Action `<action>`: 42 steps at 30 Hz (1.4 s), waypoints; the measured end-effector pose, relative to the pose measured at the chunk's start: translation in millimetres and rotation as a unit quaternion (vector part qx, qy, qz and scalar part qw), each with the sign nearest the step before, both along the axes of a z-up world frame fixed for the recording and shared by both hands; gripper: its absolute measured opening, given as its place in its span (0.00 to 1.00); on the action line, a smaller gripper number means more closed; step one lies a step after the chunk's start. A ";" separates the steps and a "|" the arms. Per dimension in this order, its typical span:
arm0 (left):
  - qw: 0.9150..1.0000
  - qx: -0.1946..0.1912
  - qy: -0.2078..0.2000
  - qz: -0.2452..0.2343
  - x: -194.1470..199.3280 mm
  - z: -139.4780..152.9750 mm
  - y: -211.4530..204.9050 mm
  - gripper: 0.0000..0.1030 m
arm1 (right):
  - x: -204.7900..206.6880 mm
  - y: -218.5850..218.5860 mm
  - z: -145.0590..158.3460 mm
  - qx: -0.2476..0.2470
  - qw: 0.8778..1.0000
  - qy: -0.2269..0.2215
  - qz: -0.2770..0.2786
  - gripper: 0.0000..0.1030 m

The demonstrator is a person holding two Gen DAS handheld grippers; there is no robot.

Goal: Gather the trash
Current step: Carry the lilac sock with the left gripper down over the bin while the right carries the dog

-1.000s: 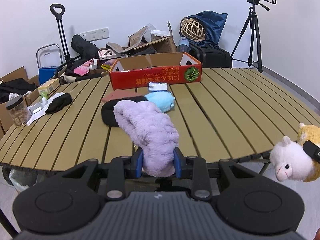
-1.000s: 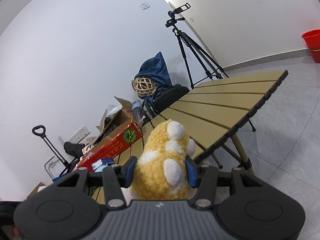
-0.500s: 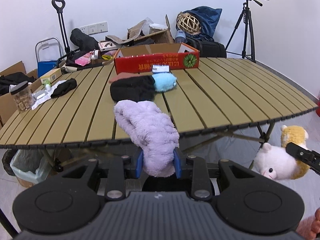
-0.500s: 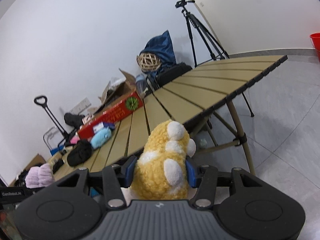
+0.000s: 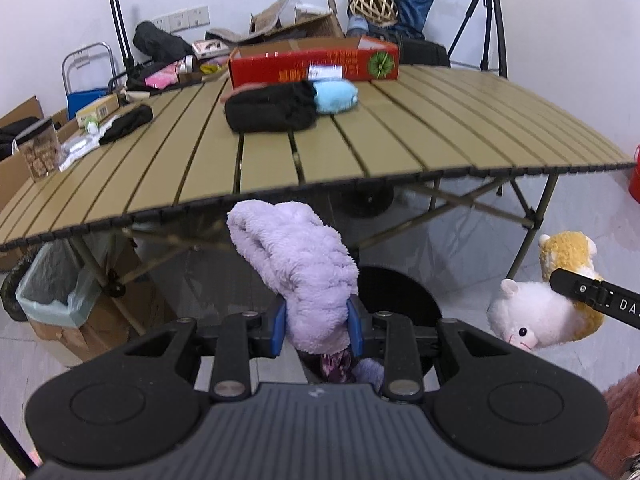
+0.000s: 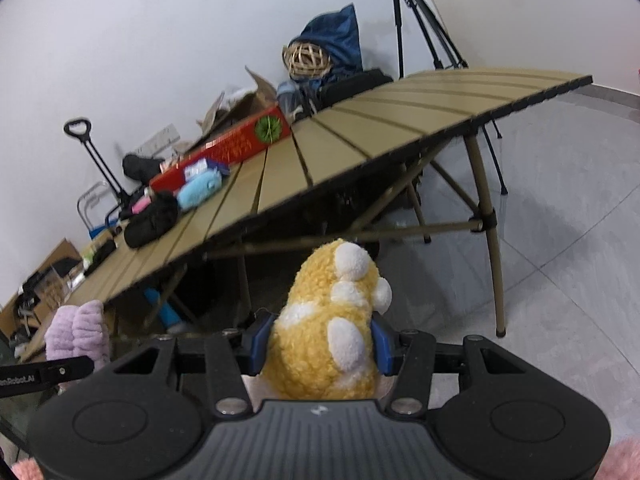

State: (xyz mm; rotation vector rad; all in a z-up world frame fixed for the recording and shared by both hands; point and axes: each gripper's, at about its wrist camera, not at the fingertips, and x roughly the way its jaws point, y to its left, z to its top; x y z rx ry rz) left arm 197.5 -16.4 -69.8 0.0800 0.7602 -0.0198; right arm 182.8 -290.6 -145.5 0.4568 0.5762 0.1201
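Observation:
My left gripper [image 5: 319, 328] is shut on a fluffy lilac plush slipper [image 5: 294, 256], held in front of the table edge above a round black bin [image 5: 404, 292] on the floor. My right gripper [image 6: 319, 346] is shut on a yellow and white alpaca plush toy [image 6: 332, 320]. In the left wrist view that alpaca toy [image 5: 536, 316] hangs at the right, off the table, with the right gripper's finger across it. The lilac slipper [image 6: 78, 330] shows at the lower left of the right wrist view.
The slatted tan folding table [image 5: 400, 140] holds a black pouch [image 5: 272, 106], a light blue plush [image 5: 334, 96], a red cardboard box [image 5: 316, 60], a black cloth [image 5: 128, 124] and a jar [image 5: 38, 152]. A lined waste bin [image 5: 52, 292] stands under the table's left. A tripod [image 5: 488, 20] and clutter line the wall.
Both grippers have drawn back from the table and sunk below its edge, still holding the slipper and the alpaca toy. The black bin has come into view under the left gripper.

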 end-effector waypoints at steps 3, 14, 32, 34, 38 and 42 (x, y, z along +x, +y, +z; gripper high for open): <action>1.000 0.002 0.016 -0.001 -0.9 -11.6 2.5 0.30 | 0.4 6.7 -5.8 -0.008 1.000 0.017 0.010 0.48; 0.998 0.003 0.070 0.005 -0.2 -52.2 14.3 0.30 | 4.7 28.0 -26.6 -0.037 0.996 0.071 0.036 0.48; 0.990 -0.008 0.139 0.024 19.9 -98.1 33.1 0.30 | 19.2 51.7 -54.8 -0.071 0.987 0.135 0.053 0.48; 0.989 -0.010 0.148 0.026 23.3 -103.3 34.8 0.30 | 21.6 52.7 -57.1 -0.072 0.986 0.139 0.052 0.48; 0.986 -0.010 0.166 0.027 30.2 -110.9 35.5 0.30 | 27.3 53.7 -61.2 -0.074 0.985 0.148 0.049 0.48; 0.984 -0.010 0.179 0.025 38.8 -115.3 33.9 0.30 | 33.7 51.4 -64.4 -0.071 0.984 0.155 0.042 0.48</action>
